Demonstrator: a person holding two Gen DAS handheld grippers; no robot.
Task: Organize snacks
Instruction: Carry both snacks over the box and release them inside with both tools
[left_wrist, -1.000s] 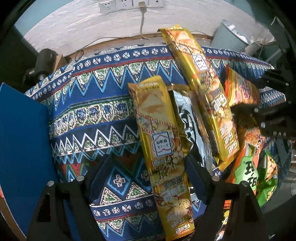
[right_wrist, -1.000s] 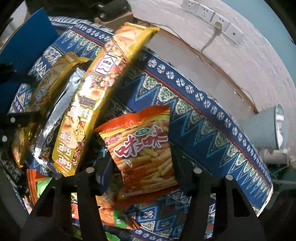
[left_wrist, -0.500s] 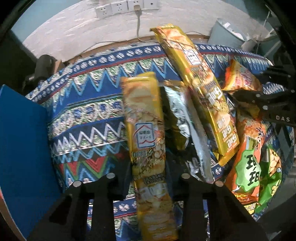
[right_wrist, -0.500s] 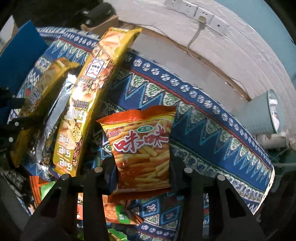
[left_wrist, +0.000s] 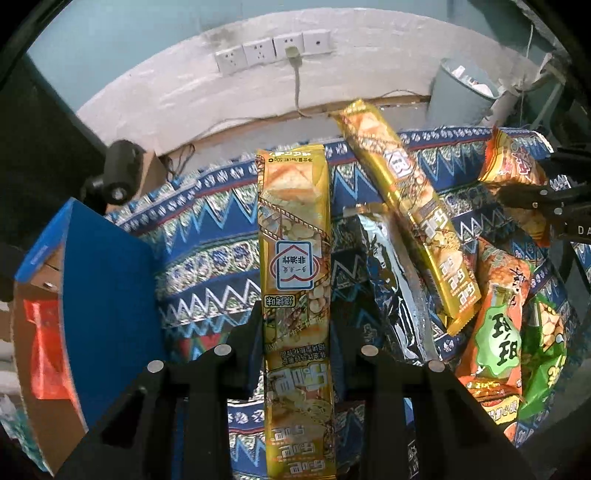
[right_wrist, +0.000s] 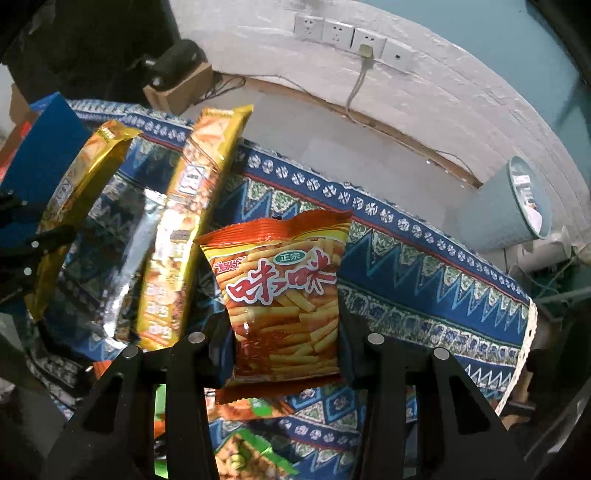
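A long gold snack pack runs up the centre of the left wrist view, pinched between the pads of the left gripper, whose jaws have closed tight on its lower half; its top end stands clear of the patterned cloth. In the right wrist view an orange bag of stick snacks fills the lower centre, clamped at both side edges by the right gripper, jaws closed in on it.

Right of the held pack in the left view, a silver-backed pack and a second gold pack lie slantwise on the cloth, the gold one overlapping the silver. At the lower right lie an orange-and-green bag and a green bag.

At the left edge a blue box stands with its cardboard inside showing; a red packet sits within it. A grey bin in the upper right holds pale scraps, too small to identify.
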